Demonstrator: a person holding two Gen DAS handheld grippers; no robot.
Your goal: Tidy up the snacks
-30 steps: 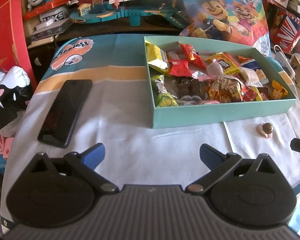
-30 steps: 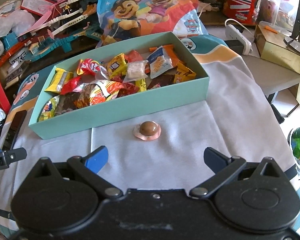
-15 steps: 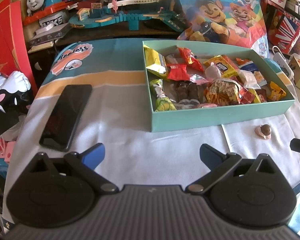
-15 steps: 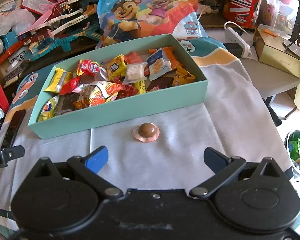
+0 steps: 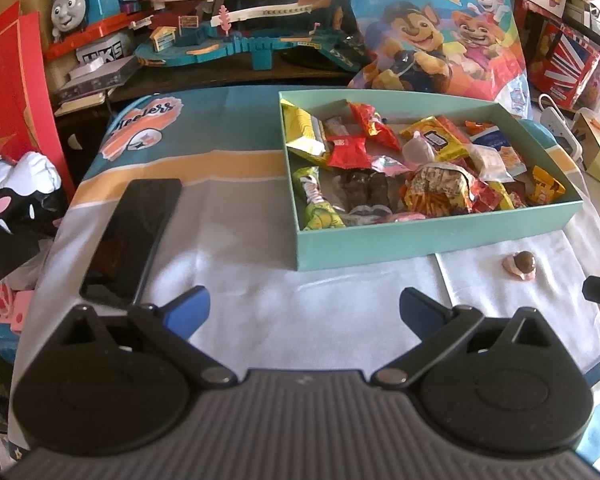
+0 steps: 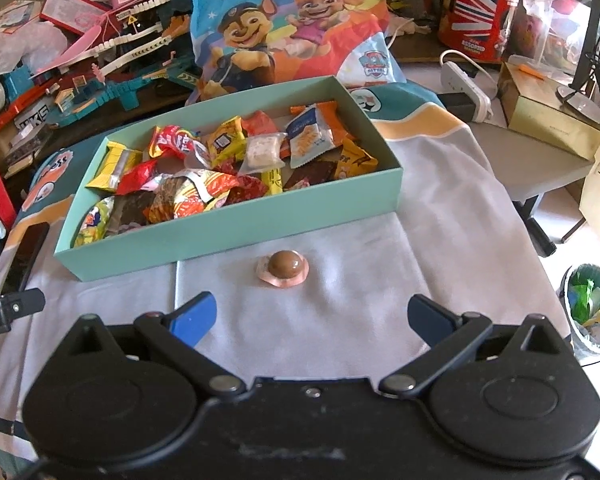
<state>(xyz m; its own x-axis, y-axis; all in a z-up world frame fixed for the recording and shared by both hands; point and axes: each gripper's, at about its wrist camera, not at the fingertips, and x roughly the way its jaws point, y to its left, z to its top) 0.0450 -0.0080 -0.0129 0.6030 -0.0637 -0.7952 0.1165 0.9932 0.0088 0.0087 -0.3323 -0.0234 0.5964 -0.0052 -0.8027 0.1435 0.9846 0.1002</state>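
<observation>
Before teal box [image 6: 236, 236], round chocolate [image 6: 283, 269]; right claw [image 6: 312, 316] wide open, empty.

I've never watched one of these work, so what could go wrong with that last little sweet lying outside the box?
The round chocolate candy is small and domed, so the open right gripper might pinch only its flat wrapper rim or squirt it away. It sits close to the teal box, so a finger could bump the wall. The soft tablecloth could bunch up.

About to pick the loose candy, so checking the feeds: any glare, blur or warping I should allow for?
Left wrist view: soft overall, bright sun patch on the cloth, candy pushed to the bowed right edge. Right wrist view: sharper, candy central ahead of the open right tool, box edges curved.
</observation>
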